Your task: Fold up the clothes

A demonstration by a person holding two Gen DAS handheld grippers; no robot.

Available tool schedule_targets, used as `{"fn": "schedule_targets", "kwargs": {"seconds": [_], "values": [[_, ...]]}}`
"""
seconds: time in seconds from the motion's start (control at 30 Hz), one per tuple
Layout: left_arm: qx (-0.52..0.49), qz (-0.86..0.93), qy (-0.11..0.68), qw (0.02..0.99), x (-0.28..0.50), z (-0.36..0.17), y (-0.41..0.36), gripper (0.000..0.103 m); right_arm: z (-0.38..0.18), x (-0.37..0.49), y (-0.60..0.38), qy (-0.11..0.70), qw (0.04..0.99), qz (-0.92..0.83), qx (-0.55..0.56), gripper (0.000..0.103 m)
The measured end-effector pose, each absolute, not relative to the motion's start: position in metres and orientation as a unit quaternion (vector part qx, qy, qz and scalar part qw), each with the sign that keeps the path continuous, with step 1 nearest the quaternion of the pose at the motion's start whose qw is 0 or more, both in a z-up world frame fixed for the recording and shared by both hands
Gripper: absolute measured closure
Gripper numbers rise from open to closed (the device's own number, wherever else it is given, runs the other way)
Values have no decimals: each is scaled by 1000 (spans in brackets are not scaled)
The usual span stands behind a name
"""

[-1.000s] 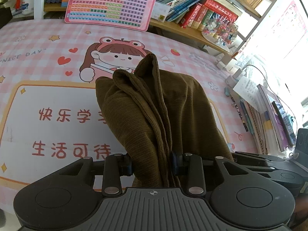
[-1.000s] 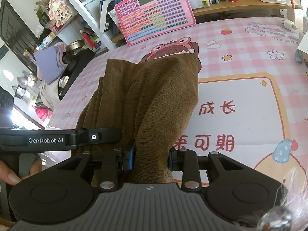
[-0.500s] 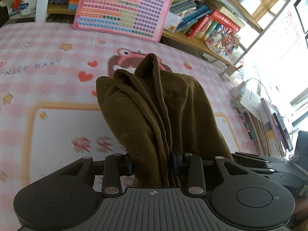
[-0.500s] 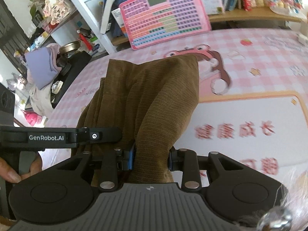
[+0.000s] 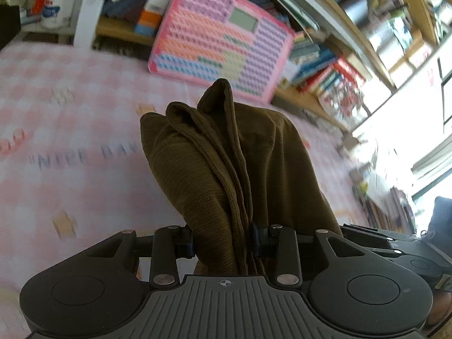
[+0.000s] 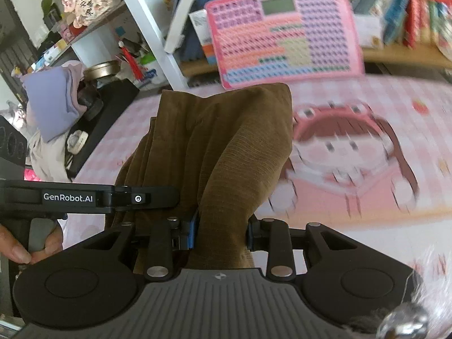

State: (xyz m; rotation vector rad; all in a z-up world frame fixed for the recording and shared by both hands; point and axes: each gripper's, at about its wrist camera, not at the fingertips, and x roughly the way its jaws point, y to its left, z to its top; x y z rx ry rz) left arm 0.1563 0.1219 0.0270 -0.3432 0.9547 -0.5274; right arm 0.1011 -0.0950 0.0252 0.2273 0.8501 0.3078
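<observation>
Pink checked table cover [image 5: 70, 130], printed with a cartoon girl [image 6: 347, 152] and blurred lettering, fills the middle of both views; behind it, bookshelves [image 5: 325, 65] and a pink keyboard toy [image 5: 220, 42] propped against them at the top of each frame.

Item: brown knit garment [image 5: 226, 169], gathered in several layers.
Location: lifted off the cover, hanging between my two tools, rising from the lower centre of each view toward the upper centre.

My left gripper [image 5: 223, 238]: jaws clamped on a bunched edge of the garment, several hemmed layers stacked between the pads.
My right gripper [image 6: 221, 233]: jaws clamped on another bunched part of the same cloth, a thick ribbed roll pressed between them.
The left tool's body, marked GenRobot.AI, shows at the left edge of the right view, with fingers [image 6: 17, 251] on its handle.

Relation governing the next move: cloth runs straight away from both sets of jaws, long axis pointing forward along my fingers toward the shelves. Both tools sit close side by side, so neither is clearly nearer. Free far end shows as a folded corner at upper centre, above the cover's far part.

Judgement: I would need to lower that far end onto the cover first, then lay the held edge back over it.
</observation>
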Motion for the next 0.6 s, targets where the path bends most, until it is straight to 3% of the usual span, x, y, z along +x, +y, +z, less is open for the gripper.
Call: {"fn": "schedule_targets", "kwargs": {"seconds": [0.6], "values": [[-207,-192,414,866,284,-13,168,69,-11,245,-49,388,906,141,92,73]]}}
